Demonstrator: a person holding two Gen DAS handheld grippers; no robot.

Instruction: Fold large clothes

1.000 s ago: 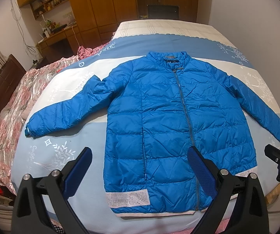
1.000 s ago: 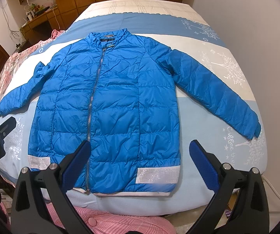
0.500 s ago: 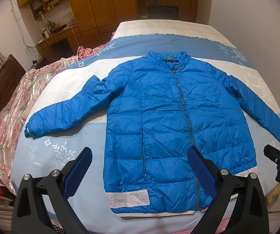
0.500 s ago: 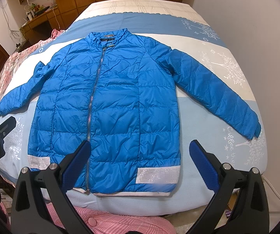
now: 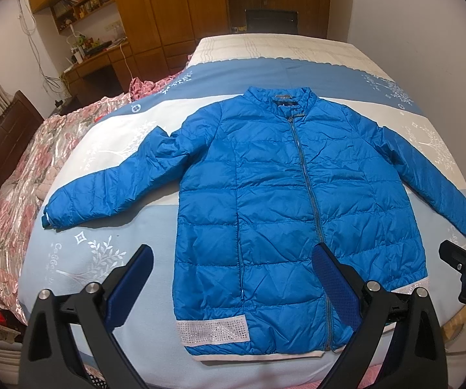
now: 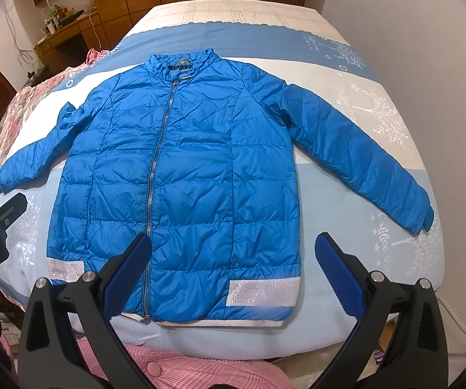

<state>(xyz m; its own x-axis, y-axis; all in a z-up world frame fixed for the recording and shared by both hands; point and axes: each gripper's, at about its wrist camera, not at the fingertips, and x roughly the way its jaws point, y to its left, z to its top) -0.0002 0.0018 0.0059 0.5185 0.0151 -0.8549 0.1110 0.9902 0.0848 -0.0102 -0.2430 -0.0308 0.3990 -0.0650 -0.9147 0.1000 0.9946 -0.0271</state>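
the bed (image 5: 110,259) carries the blue jacket (image 5: 281,194), spread flat, zipped, front up, both sleeves out, just as it lay a second ago. the left gripper (image 5: 229,278) and the right gripper (image 6: 233,265) still hover over the hem, both spread wide and empty, neither having shifted.

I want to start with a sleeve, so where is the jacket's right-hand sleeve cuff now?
In the right wrist view, the sleeve cuff lies flat on the bedspread near the wall-side edge.

Blue jacket (image 5: 281,194), silver hem patches; blue-white striped bedspread (image 5: 103,243).
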